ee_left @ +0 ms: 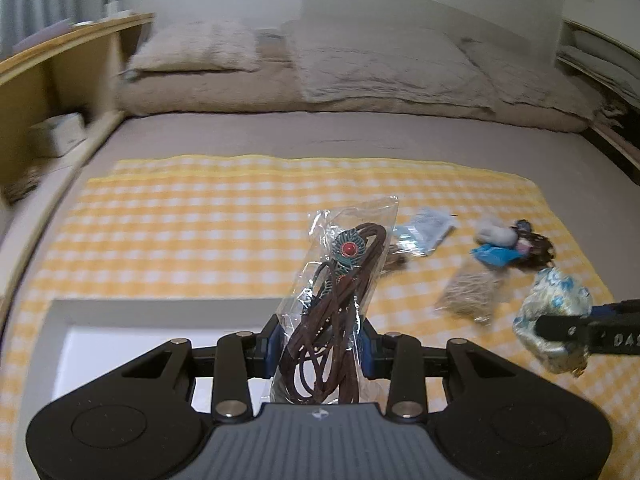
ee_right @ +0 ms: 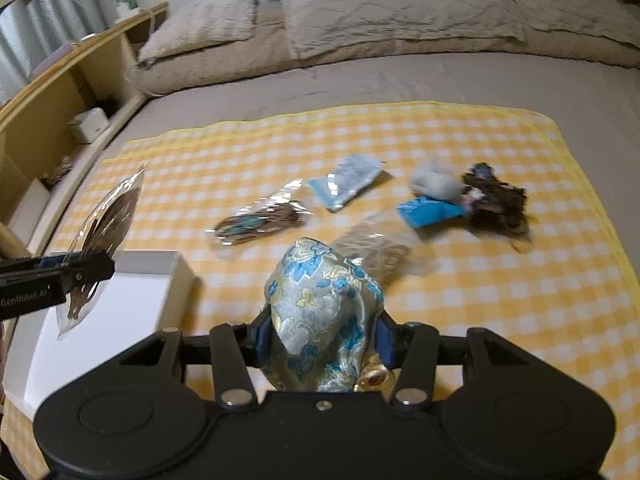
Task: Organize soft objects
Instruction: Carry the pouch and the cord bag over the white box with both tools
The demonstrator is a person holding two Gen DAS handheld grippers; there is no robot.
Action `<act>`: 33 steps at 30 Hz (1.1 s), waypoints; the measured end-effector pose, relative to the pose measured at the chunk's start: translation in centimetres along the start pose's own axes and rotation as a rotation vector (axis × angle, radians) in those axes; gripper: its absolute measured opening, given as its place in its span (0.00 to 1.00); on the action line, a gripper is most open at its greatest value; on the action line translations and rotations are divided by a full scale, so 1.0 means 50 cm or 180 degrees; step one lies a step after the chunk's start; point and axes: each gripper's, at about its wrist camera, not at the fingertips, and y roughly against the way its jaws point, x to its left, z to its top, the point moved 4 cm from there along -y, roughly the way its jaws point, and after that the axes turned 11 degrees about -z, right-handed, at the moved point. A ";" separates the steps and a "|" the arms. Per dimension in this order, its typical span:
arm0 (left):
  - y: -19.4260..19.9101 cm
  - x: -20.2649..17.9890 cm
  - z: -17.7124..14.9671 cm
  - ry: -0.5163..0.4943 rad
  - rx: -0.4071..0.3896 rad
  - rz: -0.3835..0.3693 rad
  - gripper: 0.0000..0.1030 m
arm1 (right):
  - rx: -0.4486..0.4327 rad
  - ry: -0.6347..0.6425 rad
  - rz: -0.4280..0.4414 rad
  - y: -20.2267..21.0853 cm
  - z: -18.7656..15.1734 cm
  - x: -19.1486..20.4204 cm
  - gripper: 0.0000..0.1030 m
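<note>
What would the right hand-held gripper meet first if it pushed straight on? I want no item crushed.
Probably the clear packet of tan fibre, lying on the checked cloth just beyond the brocade pouch that the right hand-held gripper holds. Depth is unclear, so it might strike bare cloth first.

Left tongs read "GenRobot.AI" — right tongs, "DAS".

Your bed carries a yellow checked cloth; on it lie a white box and scattered packets.
</note>
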 end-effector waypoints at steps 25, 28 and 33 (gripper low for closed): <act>0.090 0.352 -0.202 0.0203 0.0555 0.1266 0.38 | 0.0214 0.0558 0.0663 0.016 -0.068 0.270 0.49; 0.088 0.366 -0.218 0.0186 0.0631 0.1340 0.38 | 0.0290 0.0665 0.0754 0.014 -0.085 0.305 0.49; 0.081 0.385 -0.237 0.0215 0.0686 0.1371 0.39 | 0.0399 0.0861 0.0879 0.007 -0.114 0.362 0.50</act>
